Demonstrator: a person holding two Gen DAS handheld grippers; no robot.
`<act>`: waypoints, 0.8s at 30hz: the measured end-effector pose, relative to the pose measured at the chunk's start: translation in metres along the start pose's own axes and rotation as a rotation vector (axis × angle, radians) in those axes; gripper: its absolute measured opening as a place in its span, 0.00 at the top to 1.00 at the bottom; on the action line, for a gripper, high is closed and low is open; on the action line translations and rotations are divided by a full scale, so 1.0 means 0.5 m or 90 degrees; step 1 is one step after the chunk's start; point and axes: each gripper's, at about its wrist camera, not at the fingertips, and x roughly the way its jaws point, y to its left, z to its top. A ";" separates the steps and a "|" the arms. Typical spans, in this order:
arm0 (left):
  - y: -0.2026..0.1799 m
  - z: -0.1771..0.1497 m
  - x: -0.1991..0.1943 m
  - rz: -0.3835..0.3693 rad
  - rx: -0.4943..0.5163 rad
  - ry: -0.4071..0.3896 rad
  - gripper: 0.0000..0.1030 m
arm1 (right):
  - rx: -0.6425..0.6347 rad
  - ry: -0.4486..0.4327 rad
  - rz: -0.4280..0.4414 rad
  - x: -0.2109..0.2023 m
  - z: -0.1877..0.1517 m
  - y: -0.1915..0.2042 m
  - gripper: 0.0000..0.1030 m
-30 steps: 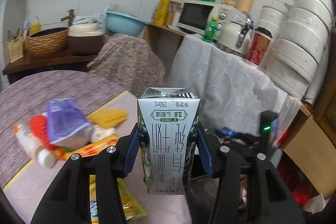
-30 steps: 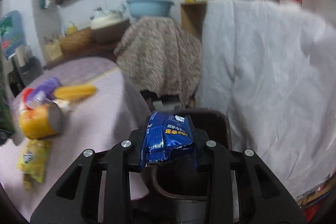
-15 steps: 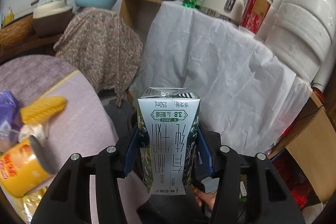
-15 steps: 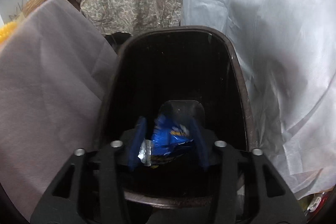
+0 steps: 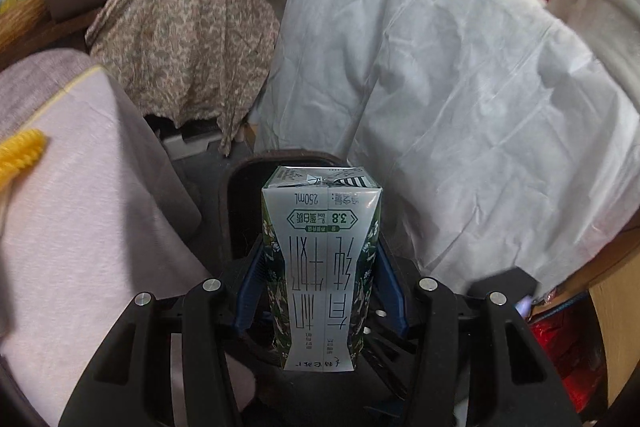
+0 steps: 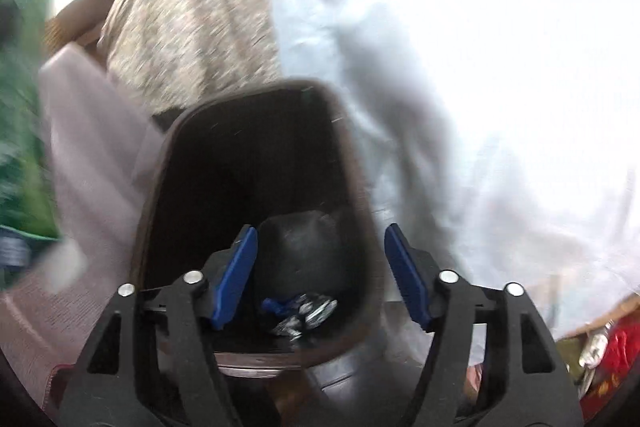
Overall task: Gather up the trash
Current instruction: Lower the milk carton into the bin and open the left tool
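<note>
Left wrist view: the left tongs (image 5: 320, 269) are clenched on a grey-and-green printed 250 mL milk carton (image 5: 321, 267), held upright between the blue pads (image 5: 250, 285) with its print upside down. Beyond the carton shows the rim of a dark brown plastic trash bin (image 5: 236, 183), standing on the floor just beside the edge of the desk covered in a pale pink cloth (image 5: 80, 187). A yellow ridged snack bag (image 5: 20, 155) lies at the desk's left edge. A white crumpled sheet (image 5: 460, 99) hangs to the right.

Right wrist view, blurred: the right tongs (image 6: 320, 275) are released, jaws spread wide above the bin's (image 6: 160, 187) mouth. A crumpled blue foil wrapper (image 6: 298, 311) lies inside the bin, apart from both pads (image 6: 234, 277).
</note>
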 end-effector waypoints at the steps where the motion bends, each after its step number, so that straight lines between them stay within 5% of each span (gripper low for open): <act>1: -0.002 0.001 0.018 0.004 -0.005 0.008 0.51 | 0.006 -0.004 -0.004 -0.004 0.001 -0.008 0.34; 10: -0.013 -0.034 0.172 0.068 0.005 0.089 0.51 | 0.039 -0.005 -0.056 -0.012 -0.016 -0.077 0.32; 18: -0.013 -0.066 0.235 0.087 0.035 0.133 0.50 | 0.049 -0.023 -0.061 -0.029 -0.020 -0.098 0.32; 21: -0.015 -0.066 0.241 0.080 0.030 0.145 0.34 | 0.050 -0.023 -0.060 -0.028 -0.021 -0.097 0.32; 24: -0.028 -0.061 0.234 0.074 0.035 0.157 0.29 | 0.051 -0.026 -0.059 -0.037 -0.024 -0.094 0.32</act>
